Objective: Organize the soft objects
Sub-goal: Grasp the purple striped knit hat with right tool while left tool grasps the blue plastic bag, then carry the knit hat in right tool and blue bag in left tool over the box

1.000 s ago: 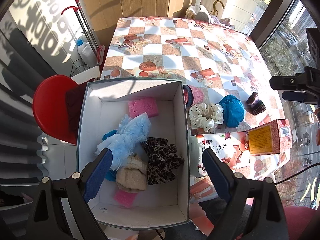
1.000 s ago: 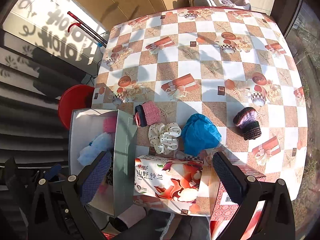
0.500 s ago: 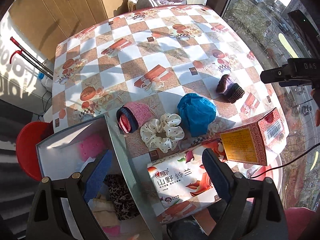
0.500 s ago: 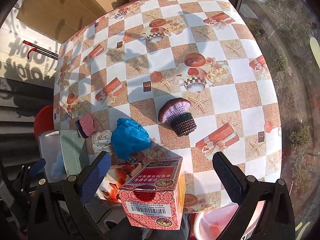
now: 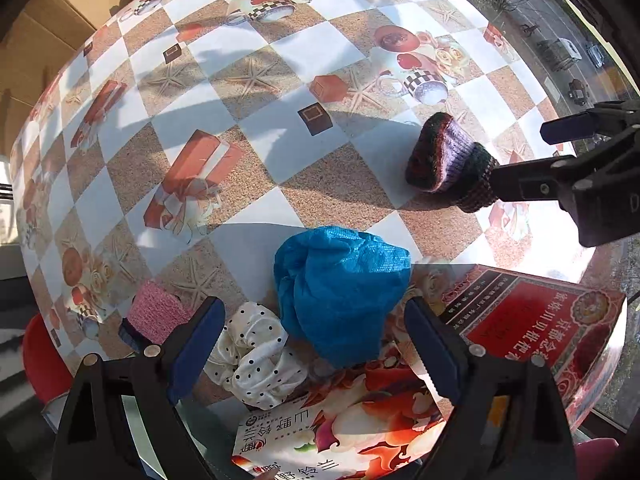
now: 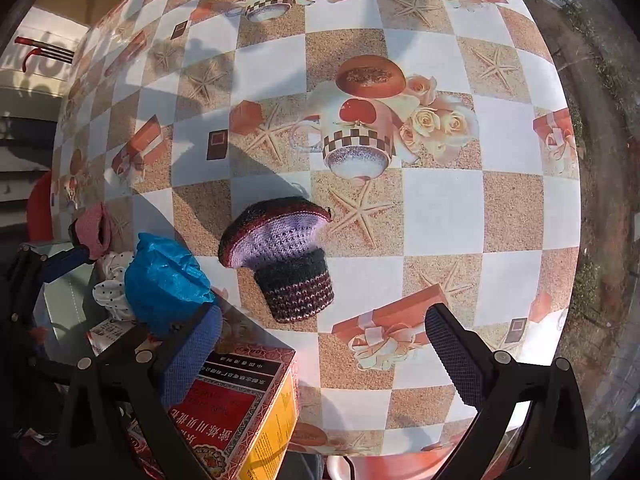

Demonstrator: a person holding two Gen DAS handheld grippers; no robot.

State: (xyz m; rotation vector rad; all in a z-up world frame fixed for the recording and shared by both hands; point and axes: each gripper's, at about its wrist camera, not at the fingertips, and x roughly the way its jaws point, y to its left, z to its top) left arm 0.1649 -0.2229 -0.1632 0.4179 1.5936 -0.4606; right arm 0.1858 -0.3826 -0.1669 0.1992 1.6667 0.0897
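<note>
A crumpled blue cloth (image 5: 340,288) lies on the patterned table, right ahead of my open, empty left gripper (image 5: 312,348). A white polka-dot scrunchie (image 5: 256,360) and a pink knit item (image 5: 156,312) lie to its left. A purple and dark knitted piece (image 6: 280,256) lies just ahead of my open, empty right gripper (image 6: 324,352); it also shows in the left wrist view (image 5: 448,160), where the right gripper (image 5: 560,152) reaches it from the right. The blue cloth also shows in the right wrist view (image 6: 164,280).
A red printed box (image 6: 232,412) sits under my right gripper's left finger and shows in the left wrist view (image 5: 536,320). A tissue box (image 5: 340,432) lies at the near table edge. The storage box rim (image 6: 68,304) and a red stool (image 5: 40,360) are at left.
Both grippers have swung right, away from the storage box, and come closer to the table. The left now faces the blue cloth, the right the knitted piece. Both stay open.
</note>
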